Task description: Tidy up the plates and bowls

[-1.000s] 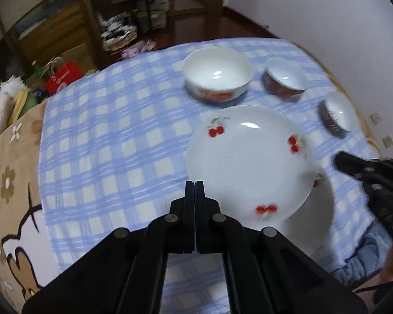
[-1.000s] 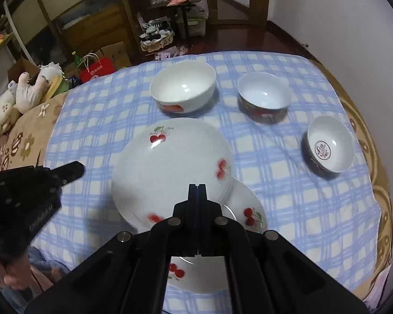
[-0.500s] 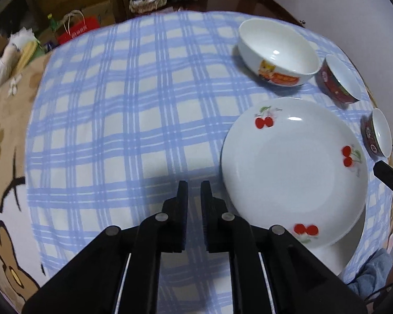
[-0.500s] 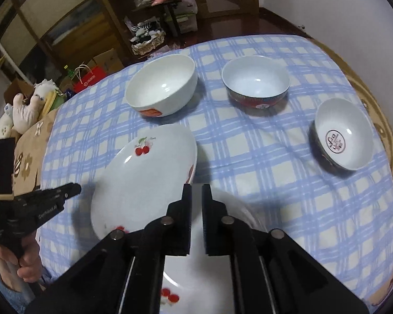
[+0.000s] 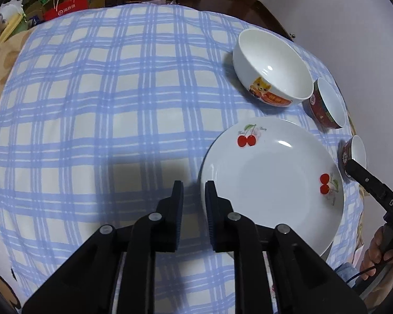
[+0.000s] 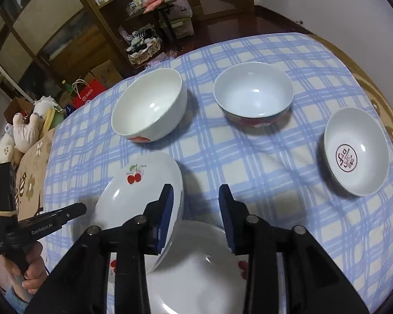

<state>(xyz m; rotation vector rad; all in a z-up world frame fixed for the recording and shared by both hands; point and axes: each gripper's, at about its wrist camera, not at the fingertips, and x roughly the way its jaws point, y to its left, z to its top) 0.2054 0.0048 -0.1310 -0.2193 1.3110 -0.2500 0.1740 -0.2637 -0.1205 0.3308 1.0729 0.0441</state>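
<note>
Left wrist view showed the left claw [image 5: 192,196] opening with nothing in it, just beside the cherry plate [image 5: 272,183] near the surface's front edge. A second before both claws were shut; the right claw [image 6: 196,204] was opening too, also with nothing in it, so a plate grab looked next.

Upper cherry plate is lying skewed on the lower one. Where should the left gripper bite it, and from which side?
Take the upper cherry plate by its thin near-left rim, coming in from the open tablecloth side. That edge sits right ahead of the left gripper, whose jaws are opening with nothing between them, and overhangs the lower plate, probably leaving room underneath.
</note>
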